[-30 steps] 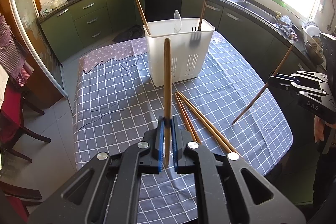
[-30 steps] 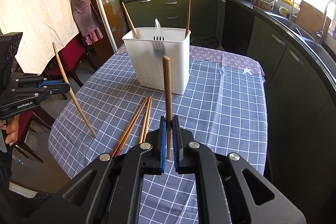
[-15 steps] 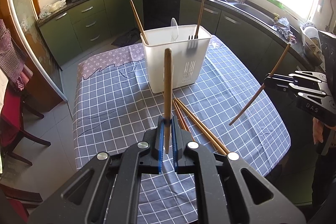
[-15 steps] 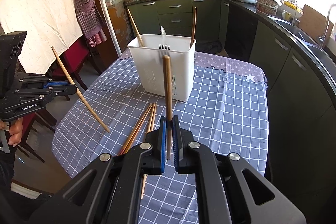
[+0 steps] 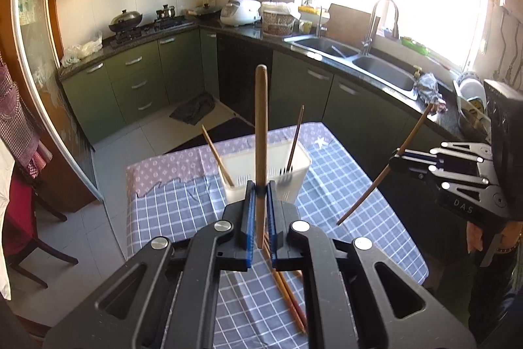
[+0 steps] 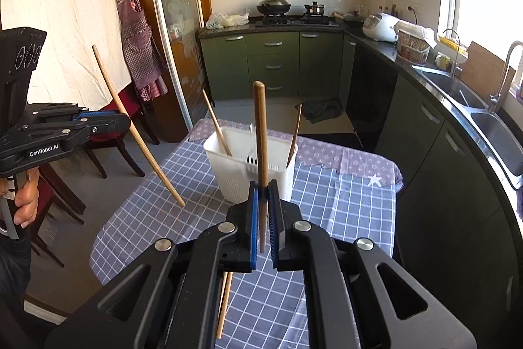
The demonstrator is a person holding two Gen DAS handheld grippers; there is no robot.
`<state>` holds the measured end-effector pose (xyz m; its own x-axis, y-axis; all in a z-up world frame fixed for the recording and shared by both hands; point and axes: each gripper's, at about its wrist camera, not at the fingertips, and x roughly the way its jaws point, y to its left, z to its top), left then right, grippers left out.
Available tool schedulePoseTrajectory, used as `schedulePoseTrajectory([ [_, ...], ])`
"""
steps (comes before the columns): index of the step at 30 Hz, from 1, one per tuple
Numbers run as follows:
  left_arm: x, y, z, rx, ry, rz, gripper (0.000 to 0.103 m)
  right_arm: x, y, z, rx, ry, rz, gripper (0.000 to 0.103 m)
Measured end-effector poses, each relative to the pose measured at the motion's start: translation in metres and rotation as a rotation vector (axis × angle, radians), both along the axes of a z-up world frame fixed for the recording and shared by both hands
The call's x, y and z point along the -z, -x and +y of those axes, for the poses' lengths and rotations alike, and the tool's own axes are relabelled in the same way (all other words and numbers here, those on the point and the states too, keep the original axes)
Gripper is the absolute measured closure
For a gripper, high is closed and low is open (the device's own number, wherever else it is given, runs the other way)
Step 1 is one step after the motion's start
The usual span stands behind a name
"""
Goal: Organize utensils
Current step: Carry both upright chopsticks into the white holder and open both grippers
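Observation:
My left gripper [image 5: 260,189] is shut on a wooden chopstick [image 5: 261,126] that stands upright, high above the table. My right gripper [image 6: 261,189] is shut on a second upright chopstick [image 6: 260,133]. Each gripper also shows in the other's view, the right gripper [image 5: 394,161] and the left gripper [image 6: 126,121], each with its stick slanting down. The white utensil basket [image 5: 302,164] [image 6: 225,175] stands on the checked tablecloth [image 5: 183,218] beyond both. It holds two chopsticks and a fork [image 6: 251,159]. Loose chopsticks [image 5: 287,293] [image 6: 224,300] lie on the cloth below the grippers.
Green kitchen cabinets and a dark counter with a sink [image 5: 376,71] run behind and to the right of the table. Chairs [image 6: 108,149] stand at the table's left side. A person's hand [image 6: 24,201] holds the left gripper's handle.
Both grippers have risen with their chopsticks still clamped. The basket and table now sit lower and smaller in both views, and more of the kitchen wall shows.

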<state>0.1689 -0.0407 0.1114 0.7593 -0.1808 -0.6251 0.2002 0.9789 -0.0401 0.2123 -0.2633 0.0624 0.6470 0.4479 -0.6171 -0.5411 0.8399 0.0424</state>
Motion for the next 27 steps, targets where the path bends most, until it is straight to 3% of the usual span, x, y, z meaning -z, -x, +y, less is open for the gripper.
schedulePoseTrajectory([
  [5, -0.037, -0.025, -0.004, -0.024, 0.027, -0.087, 0.096, -0.032, -0.014, 0.0, 0.011, -0.025, -0.043, 0.096],
  [9, -0.039, -0.052, -0.008, -0.057, 0.029, -0.102, 0.096, -0.049, -0.026, 0.004, 0.027, -0.039, -0.074, 0.096],
  [13, -0.023, -0.077, -0.005, -0.092, 0.045, -0.071, 0.096, -0.063, -0.044, 0.01, 0.035, -0.077, -0.097, 0.096],
  [19, 0.011, -0.1, -0.004, -0.117, 0.003, -0.02, 0.096, -0.064, -0.079, 0.023, 0.055, -0.111, -0.098, 0.096],
  [24, 0.042, -0.107, -0.003, -0.111, -0.012, 0.043, 0.096, -0.039, -0.108, 0.038, 0.067, -0.087, -0.056, 0.096],
  [27, 0.054, -0.106, 0.0, -0.1, -0.011, 0.07, 0.084, -0.02, -0.12, 0.046, 0.067, -0.067, -0.031, 0.096],
])
